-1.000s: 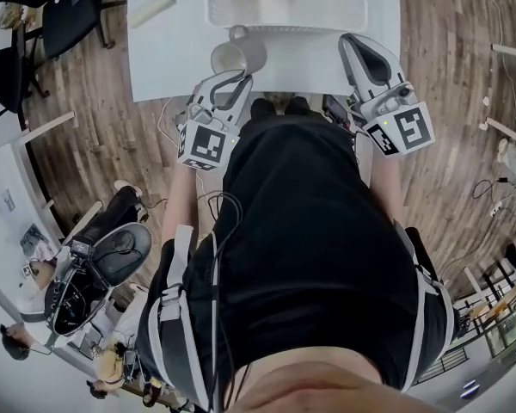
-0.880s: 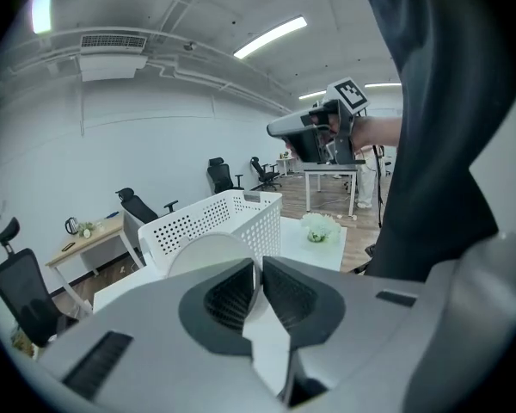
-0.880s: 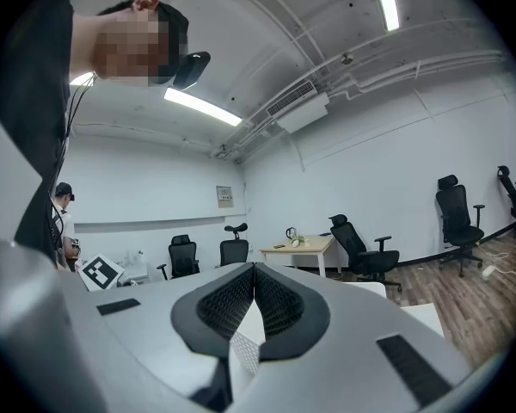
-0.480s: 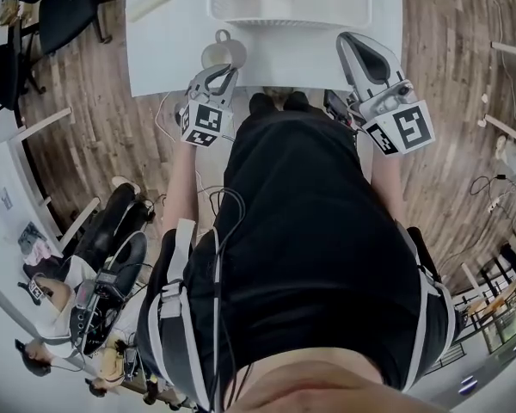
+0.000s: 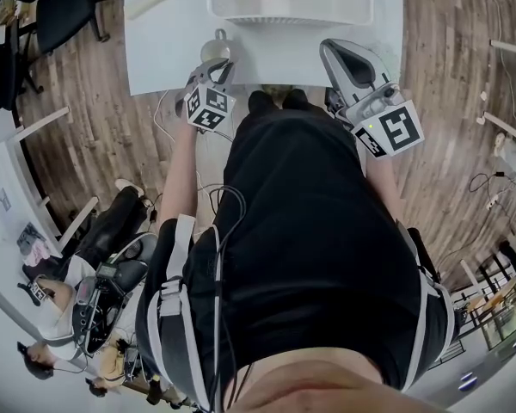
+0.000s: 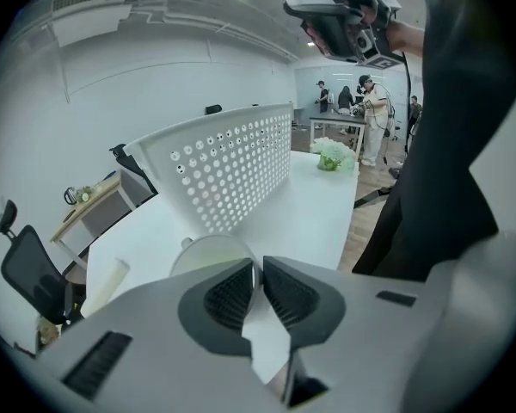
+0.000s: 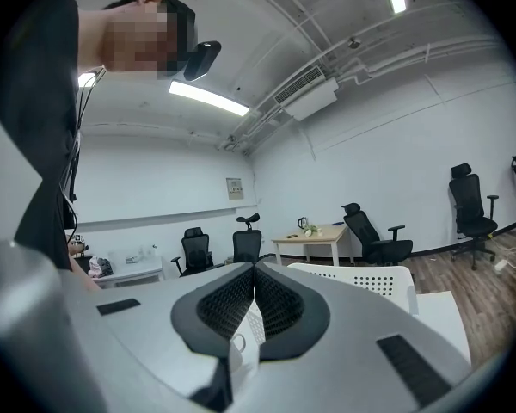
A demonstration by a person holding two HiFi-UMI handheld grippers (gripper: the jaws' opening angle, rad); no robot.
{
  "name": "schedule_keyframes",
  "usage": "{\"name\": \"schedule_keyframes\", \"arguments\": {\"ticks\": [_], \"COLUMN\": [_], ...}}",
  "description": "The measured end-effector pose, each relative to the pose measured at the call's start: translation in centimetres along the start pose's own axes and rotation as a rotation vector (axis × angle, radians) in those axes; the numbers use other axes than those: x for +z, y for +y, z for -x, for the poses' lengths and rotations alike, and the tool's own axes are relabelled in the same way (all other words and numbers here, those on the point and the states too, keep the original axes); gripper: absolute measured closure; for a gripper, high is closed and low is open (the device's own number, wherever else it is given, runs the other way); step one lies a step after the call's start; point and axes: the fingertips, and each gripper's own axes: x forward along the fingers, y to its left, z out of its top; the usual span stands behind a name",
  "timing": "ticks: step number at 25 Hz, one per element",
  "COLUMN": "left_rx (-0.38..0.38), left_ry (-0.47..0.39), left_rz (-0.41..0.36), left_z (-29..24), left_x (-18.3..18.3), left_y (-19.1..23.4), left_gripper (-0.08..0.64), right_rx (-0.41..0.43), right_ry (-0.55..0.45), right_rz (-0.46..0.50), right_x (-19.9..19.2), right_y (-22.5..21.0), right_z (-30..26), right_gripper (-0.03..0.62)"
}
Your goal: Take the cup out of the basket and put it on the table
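Your left claw (image 6: 260, 274) grips the rim of the pale cream cup (image 6: 208, 249), outside the white perforated basket (image 6: 232, 175) and low over the white bench (image 6: 327, 213), so seat it flat, then release; your right claw (image 7: 253, 286) is closed, empty.

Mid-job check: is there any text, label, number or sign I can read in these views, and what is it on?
No readable words or numbers in any view.
Left marker cube: black-and-white square pattern only, no letters.
Right marker cube: the same kind of pattern, no letters.
Wall notice: too small to read.
Cup: no print shows.
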Motion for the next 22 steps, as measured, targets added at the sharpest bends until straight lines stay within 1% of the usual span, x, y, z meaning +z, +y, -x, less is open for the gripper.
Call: {"name": "schedule_keyframes", "arguments": {"ticks": [5,9,13,16,18,20,22], "left_rx": [0.001,-0.008,0.012,0.024,0.024,0.011,0.0], "left_ry": [0.053,0.079,0.103,0.1,0.082,0.064,0.051], "left_rz": [-0.039,-0.058,-0.102,-0.115,-0.113,-0.109,-0.111], "left_z": [-1.3,-1.9,-2.8,-3.4,-3.5,-3.4,-3.1], "left_x": [-0.7,-1.0,-1.1,-1.0,-0.8,-0.5,-0.1], "left_y": [-0.1,-0.4,-0.5,-0.7,-0.8,-1.0,-1.0], "left_gripper": [0.502,0.495,0.495,0.495,0.493,0.458,0.443], "right_rx": [0.016,0.031,0.049,0.057,0.058,0.057,0.055], "right_ry": [0.001,0.004,0.005,0.007,0.007,0.006,0.004], "right_rz": [0.001,0.005,0.009,0.008,0.007,0.007,0.006], "right_x": [-0.6,-1.1,-1.2,-1.3,-1.4,-1.3,-1.1], "right_y": [0.8,1.3,1.6,1.6,1.5,1.4,1.3], "right_z": [-0.7,-1.4,-2.0,-2.2,-2.2,-2.0,-1.9], "right_gripper": [0.574,0.574,0.574,0.574,0.574,0.574,0.574]}}
